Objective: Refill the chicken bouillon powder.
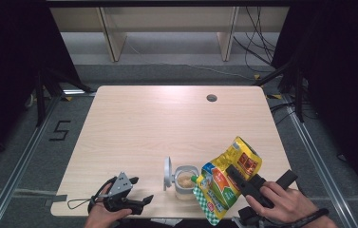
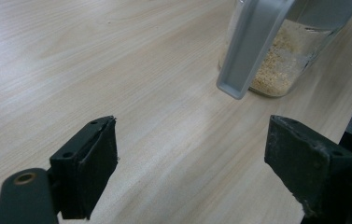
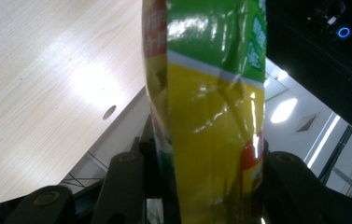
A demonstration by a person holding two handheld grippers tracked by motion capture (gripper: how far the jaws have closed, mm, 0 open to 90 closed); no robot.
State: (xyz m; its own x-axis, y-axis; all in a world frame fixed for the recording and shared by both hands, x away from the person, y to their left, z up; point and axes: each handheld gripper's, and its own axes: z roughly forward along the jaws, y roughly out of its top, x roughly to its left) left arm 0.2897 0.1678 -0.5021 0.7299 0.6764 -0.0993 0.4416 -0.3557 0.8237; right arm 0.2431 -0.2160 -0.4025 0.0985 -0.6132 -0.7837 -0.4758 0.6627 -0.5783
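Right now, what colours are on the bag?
Mostly yellow and green, with some red; the bag shows best in the high view.

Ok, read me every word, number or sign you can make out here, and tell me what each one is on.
"5": black figure marked on the grey floor, left of the table.
Print on the yellow and green pouch clamped in the right gripper: too small and blurred to read in the high view; in the right gripper view the characters near its top edge are cut off and glared out.
Jar: no label visible.
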